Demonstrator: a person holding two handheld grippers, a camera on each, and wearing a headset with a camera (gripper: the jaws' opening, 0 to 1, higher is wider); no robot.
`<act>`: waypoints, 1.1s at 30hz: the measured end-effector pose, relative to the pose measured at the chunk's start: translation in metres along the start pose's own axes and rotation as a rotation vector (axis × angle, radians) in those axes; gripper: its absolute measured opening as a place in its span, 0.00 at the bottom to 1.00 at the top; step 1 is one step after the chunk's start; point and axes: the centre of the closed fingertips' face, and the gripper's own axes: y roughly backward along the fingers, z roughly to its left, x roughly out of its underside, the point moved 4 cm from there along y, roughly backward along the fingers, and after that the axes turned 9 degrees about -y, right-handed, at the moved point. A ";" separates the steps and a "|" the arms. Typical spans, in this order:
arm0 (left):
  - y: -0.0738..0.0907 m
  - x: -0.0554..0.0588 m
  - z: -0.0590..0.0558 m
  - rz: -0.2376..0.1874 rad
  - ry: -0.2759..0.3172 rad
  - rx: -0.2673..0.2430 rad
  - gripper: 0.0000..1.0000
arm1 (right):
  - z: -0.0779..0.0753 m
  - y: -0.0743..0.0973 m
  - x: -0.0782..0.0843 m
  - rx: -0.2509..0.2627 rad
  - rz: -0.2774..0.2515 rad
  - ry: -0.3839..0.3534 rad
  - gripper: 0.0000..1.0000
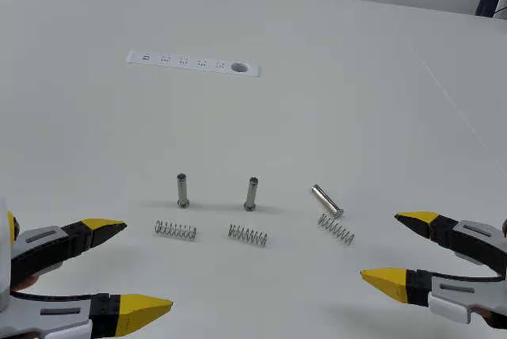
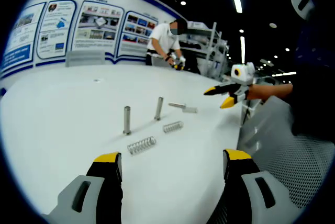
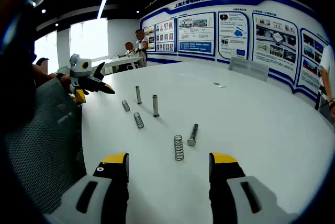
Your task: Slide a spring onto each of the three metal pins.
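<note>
Two metal pins stand upright on the white table, the left pin (image 1: 182, 190) (image 2: 126, 120) and the middle pin (image 1: 252, 194) (image 2: 158, 108). A third pin (image 1: 326, 201) (image 3: 192, 134) lies on its side. A spring lies in front of each: left spring (image 1: 175, 230) (image 2: 142, 144), middle spring (image 1: 248, 235) (image 2: 172, 126), right spring (image 1: 337, 229) (image 3: 178, 147). My left gripper (image 1: 131, 264) (image 2: 167, 162) is open at the near left, empty. My right gripper (image 1: 400, 245) (image 3: 168, 162) is open at the near right, empty, a little short of the lying pin.
A white power strip (image 1: 192, 62) lies further back on the table (image 1: 333, 101). People stand at a workbench in the background (image 2: 166, 46). Display boards line the far wall (image 3: 230, 28).
</note>
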 end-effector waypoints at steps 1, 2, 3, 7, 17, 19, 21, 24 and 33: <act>0.000 0.000 0.000 -0.001 0.000 -0.001 0.81 | 0.000 0.000 0.000 0.000 0.003 -0.001 0.63; 0.000 0.000 0.000 -0.003 0.001 -0.002 0.81 | 0.000 0.000 0.001 0.000 0.005 -0.002 0.63; 0.000 -0.001 0.000 -0.005 0.002 -0.002 0.80 | 0.000 -0.001 0.001 0.000 0.008 -0.005 0.63; 0.000 -0.001 0.000 -0.007 0.006 -0.002 0.80 | -0.001 -0.002 -0.002 0.004 0.006 -0.021 0.62; -0.002 0.001 -0.002 0.004 0.005 0.016 0.80 | -0.004 -0.003 0.001 0.021 0.022 -0.051 0.58; -0.002 0.001 -0.002 0.004 0.005 0.018 0.80 | -0.005 -0.004 0.003 0.020 0.037 -0.054 0.57; -0.002 0.002 -0.001 0.003 0.009 0.014 0.80 | -0.007 -0.004 0.004 0.025 0.051 -0.050 0.57; -0.001 0.002 0.000 -0.003 0.021 0.008 0.80 | -0.009 -0.005 0.002 0.033 0.044 -0.062 0.55; 0.000 0.003 0.001 0.001 0.022 -0.001 0.80 | -0.014 -0.008 -0.001 0.038 0.045 -0.115 0.50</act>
